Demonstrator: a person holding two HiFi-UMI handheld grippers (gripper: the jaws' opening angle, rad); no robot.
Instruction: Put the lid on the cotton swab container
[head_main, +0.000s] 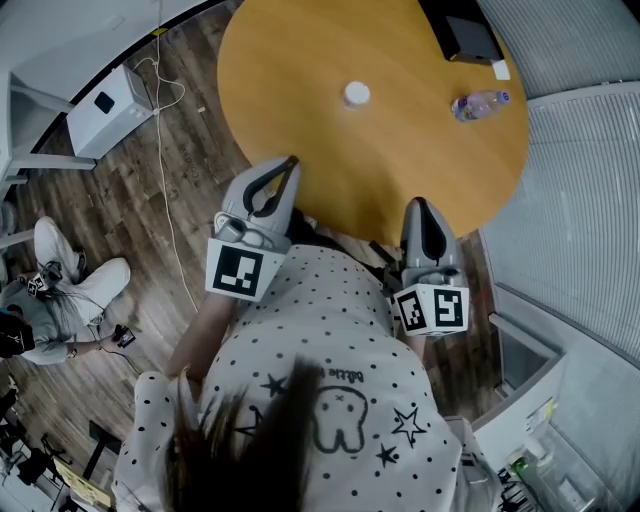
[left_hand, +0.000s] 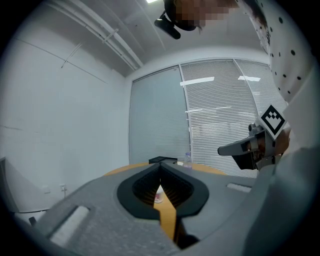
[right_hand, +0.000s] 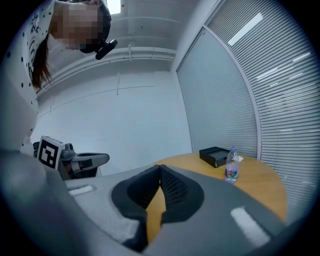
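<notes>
- Grey jaws of the left gripper (left_hand: 160, 166) are brought fully together at their tips, with nothing clamped between the black pads.
- The right gripper (right_hand: 160, 168) is closed in the same way and is likewise empty.
- Both grippers are held close to the person's body at the near edge of the round wooden table (head_main: 300, 60), the left one level and the right one tipped slightly downward.
- The cotton swab container (head_main: 356, 94), a small white round tub, stands upright on the table, well apart from both grippers and toward the far side.
- From the left gripper it lies ahead and a little to the right; in the left gripper view it is framed in the gap under the closed tips, so that tool is already aimed at it.
- From the right gripper it lies ahead and to the left, and farther off, so the left hand is judged the nearer one.
- No separate lid can be made out on the table, and whether the tub is already capped cannot be told at this size.
- A clear water bottle (head_main: 480, 103) and a black box (head_main: 470, 38) sit at the far right, clear of any straight reach to the tub.
- Either gripper would have to be opened before anything is picked up.
</notes>
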